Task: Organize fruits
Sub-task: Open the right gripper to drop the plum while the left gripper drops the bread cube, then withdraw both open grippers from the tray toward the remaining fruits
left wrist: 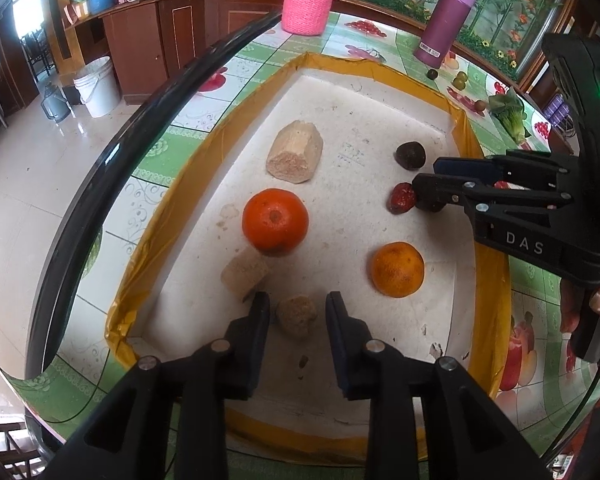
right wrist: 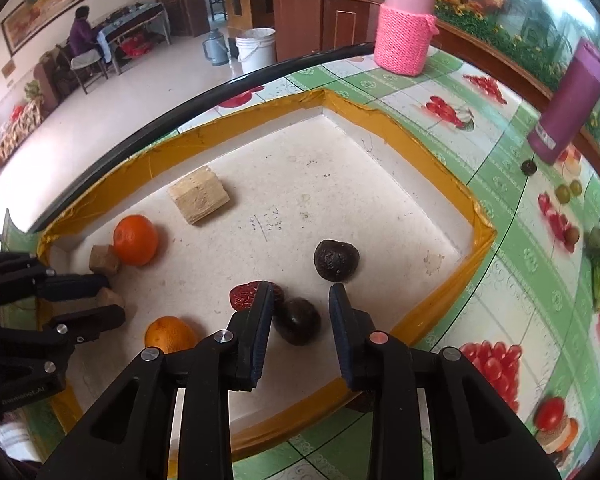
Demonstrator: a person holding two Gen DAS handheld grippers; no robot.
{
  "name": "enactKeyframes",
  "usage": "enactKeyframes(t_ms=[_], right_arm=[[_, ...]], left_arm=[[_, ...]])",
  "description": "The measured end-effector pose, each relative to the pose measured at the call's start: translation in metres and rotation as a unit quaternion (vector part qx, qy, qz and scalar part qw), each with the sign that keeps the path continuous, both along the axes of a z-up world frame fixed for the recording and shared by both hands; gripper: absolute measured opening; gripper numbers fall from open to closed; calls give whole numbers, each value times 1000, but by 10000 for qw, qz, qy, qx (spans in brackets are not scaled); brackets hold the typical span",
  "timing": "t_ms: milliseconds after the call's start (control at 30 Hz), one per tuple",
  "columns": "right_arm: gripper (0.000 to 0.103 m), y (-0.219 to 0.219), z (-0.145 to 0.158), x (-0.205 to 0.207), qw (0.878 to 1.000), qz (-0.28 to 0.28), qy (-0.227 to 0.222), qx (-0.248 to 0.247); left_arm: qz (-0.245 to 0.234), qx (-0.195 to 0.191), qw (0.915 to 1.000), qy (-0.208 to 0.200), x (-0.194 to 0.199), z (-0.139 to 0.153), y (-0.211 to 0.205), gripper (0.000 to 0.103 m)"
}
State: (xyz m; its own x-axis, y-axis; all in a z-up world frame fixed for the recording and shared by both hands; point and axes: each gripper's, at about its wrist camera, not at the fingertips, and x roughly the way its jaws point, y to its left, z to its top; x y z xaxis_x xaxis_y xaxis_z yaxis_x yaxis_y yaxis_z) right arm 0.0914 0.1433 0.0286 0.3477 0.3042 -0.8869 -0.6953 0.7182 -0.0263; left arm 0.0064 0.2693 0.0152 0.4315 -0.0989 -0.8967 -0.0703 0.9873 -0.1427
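My left tongs (left wrist: 296, 300) stand open astride a tan lump (left wrist: 296, 316) at six o'clock in the yellow-rimmed tray (left wrist: 466, 136), pads clear of it, while my right tongs (right wrist: 300, 296) stand open around a dark fruit (right wrist: 297, 320), the red date (right wrist: 244, 295) at ten o'clock beside it.

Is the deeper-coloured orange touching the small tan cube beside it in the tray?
Touching. In the right wrist view the tan cube sits against the orange with no gap showing between them; the left wrist view agrees.
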Motion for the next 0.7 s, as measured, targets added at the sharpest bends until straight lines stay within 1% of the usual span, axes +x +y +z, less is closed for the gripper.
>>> enactKeyframes(t_ms=[167, 233, 367, 400, 433, 567, 700], right_arm=[[28, 0, 1, 0, 10000, -1, 48, -35], [29, -1, 2, -4, 10000, -24, 21, -71], [29, -5, 10, -16, 9999, -82, -55, -29], [31, -6, 14, -21, 9999, -100, -97, 3], [32, -8, 17, -25, 9998, -120, -138, 33], [33, -21, 34, -45, 9992, -232, -228, 237], [34, -44, 44, -63, 9981, -434, -211, 376]], left_arm=[[32, 88, 10000, -4, -1, 1, -1, 34], [75, 120, 9999, -17, -2, 2, -1, 40], [127, 214, 9996, -100, -6, 8, -2, 47], [138, 260, 9995, -125, -7, 9, -2, 52], [148, 306, 9993, -155, -8, 11, -3, 56], [158, 366, 9989, -253, -12, 18, -9, 59], [179, 375, 9984, -380, -17, 27, -18, 65]])
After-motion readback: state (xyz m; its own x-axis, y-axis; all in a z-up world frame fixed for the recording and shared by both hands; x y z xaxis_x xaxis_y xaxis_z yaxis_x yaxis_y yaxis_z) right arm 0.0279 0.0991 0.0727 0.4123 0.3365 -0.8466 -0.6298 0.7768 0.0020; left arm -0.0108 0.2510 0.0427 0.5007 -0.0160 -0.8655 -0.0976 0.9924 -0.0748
